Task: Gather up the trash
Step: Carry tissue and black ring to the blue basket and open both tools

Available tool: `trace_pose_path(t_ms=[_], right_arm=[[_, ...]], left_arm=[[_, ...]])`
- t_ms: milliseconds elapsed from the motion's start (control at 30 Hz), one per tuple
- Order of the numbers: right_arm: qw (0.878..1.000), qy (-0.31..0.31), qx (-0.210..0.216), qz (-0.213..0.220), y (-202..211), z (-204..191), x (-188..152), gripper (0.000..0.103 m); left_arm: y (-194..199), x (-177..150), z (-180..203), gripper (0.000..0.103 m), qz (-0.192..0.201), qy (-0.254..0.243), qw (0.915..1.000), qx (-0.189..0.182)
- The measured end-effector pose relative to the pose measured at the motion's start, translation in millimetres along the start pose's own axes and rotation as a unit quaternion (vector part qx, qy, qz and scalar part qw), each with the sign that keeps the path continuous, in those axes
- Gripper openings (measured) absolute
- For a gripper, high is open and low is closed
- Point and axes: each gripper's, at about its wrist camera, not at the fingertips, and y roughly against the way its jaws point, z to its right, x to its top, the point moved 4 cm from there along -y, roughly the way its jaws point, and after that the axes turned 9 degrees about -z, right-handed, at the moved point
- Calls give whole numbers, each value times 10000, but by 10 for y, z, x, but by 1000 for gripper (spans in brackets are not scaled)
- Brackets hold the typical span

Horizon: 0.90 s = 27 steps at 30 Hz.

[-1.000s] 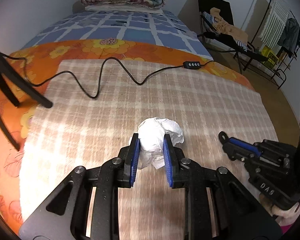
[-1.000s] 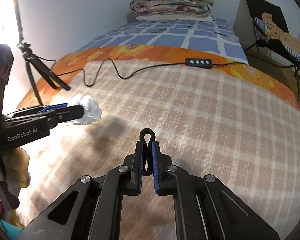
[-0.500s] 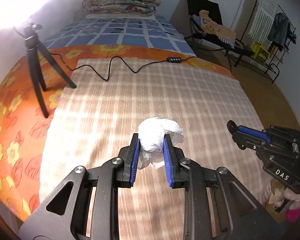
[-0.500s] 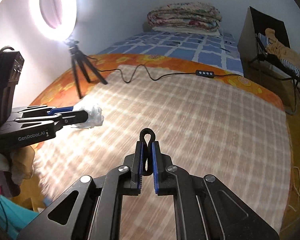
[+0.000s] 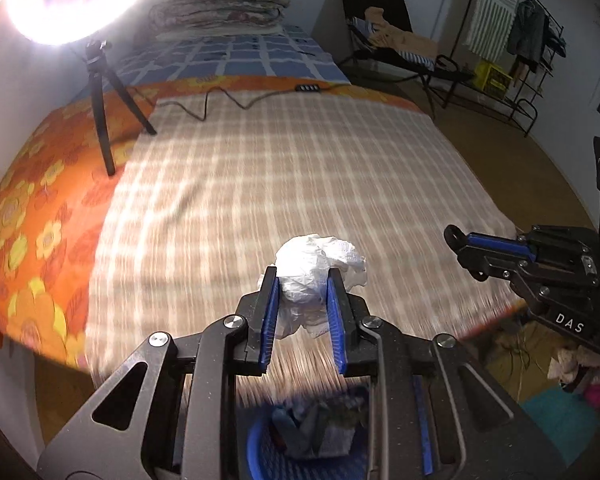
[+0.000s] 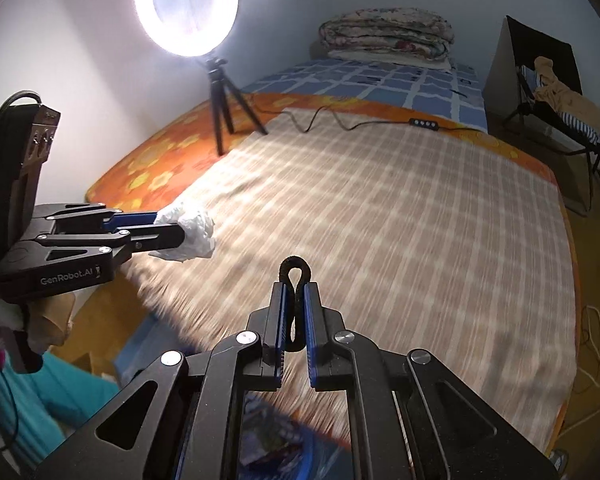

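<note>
A lit ring light (image 6: 186,6) on a small tripod (image 6: 224,92) is seen at the far left of the bed (image 5: 292,184), on the orange floral sheet. A crumpled white paper ball (image 5: 316,270) is clamped between the narrowly parted blue pads of the left gripper (image 5: 302,296) and is carried above the near edge of the bed. Below it, off the near end of the bed, a blue basket (image 5: 260,452) with scraps inside is partly seen. To the right, a thin black loop (image 6: 295,280) is pinched in the almost fully closed right gripper (image 6: 295,320), also above the near part of the bed.
</note>
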Motion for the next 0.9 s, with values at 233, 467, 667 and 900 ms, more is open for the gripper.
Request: trace_pose_path(t_ms=[233, 467, 667, 900], right_arm=[[9998, -18, 71, -157, 65, -187, -456, 7], [9991, -64, 154, -387, 5, -303, -819, 7], [9978, -89, 259, -604, -123, -393, -1066, 7], [9959, -98, 306, -843, -293, -430, -1256, 7]], left_arm=[[-2, -584, 151, 22, -281, -58, 9996, -21], [-175, -1028, 238, 22, -625, 6, 9980, -71], [-348, -1301, 304, 22, -927, -98, 9956, 5], [-475, -1516, 297, 22, -1129, -70, 9936, 68]])
